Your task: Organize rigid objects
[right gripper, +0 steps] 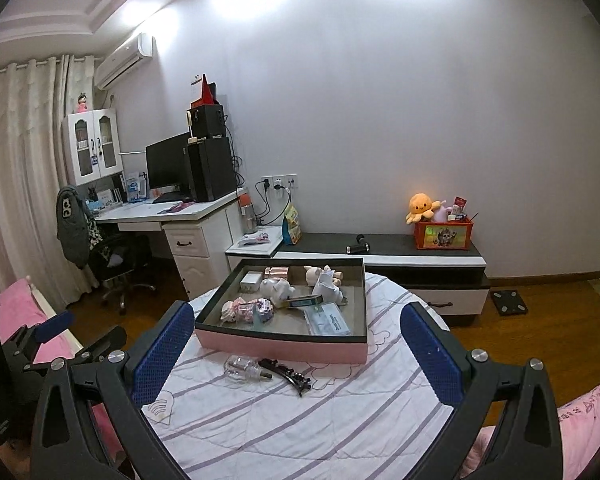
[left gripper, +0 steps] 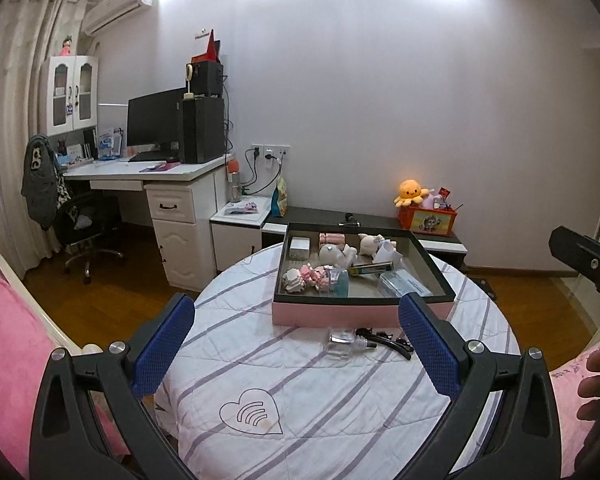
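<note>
Grippers hover level above the striped quilt (left gripper: pixel 300 380), the left gripper (left gripper: pixel 296 344) and right gripper (right gripper: pixel 296 354) both spread wide and empty, aimed at the tray. Just beyond them lie one clear glass bottle (right gripper: pixel 246 368) and one black hair clip (right gripper: pixel 288 374), touching, beside the pink tray (right gripper: pixel 284 346). Farther in, the tray holds two white figurines, a teal jar and several small boxes.

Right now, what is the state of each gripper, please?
Left gripper: open, holding nothing.
Right gripper: open, holding nothing.
</note>
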The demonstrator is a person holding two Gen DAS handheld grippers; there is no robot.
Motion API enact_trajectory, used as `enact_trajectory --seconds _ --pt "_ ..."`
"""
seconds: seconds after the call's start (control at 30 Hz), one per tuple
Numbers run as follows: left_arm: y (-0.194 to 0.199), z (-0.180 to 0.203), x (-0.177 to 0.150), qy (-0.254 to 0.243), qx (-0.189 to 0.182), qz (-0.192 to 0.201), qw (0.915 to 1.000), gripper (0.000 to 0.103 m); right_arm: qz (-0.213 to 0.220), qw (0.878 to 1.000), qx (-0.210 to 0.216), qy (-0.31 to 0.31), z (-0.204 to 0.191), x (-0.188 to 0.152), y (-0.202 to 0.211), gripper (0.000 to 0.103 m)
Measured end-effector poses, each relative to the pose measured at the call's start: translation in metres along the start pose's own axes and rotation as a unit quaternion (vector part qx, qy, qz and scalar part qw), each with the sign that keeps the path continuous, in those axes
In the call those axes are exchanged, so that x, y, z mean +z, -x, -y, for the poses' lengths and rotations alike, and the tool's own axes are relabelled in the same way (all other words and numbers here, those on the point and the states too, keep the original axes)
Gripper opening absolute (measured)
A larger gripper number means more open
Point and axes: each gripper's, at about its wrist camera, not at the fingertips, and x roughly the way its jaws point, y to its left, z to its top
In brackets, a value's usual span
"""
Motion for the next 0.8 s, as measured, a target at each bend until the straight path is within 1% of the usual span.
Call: enact_trajectory --seconds 0.37,0.53,0.7,0.8 --pt "0.001 0.004 0.003 -0.003 0.003 0.003 1.0 0.103 -0.014 1.0 -0.02 -0.009 0.008 -0.007 -0.011 0.103" --pt "-0.003 0.004 0.001 -0.002 0.002 -0.004 1.0 0.103 -0.026 0.999 -0.029 -0.009 0.013 -0.009 -0.02 0.103" --pt "-0.022 0.003 -0.006 -0.002 -0.006 -0.029 0.9996 0.103 -0.049 0.998 -0.034 -0.009 0.019 -0.018 -0.038 0.103" --pt "-0.045 0.007 -0.017 -0.009 -0.013 -0.056 0.9983 0.103 -0.072 0.997 -0.033 -0.008 0.022 -0.024 -0.053 0.103"
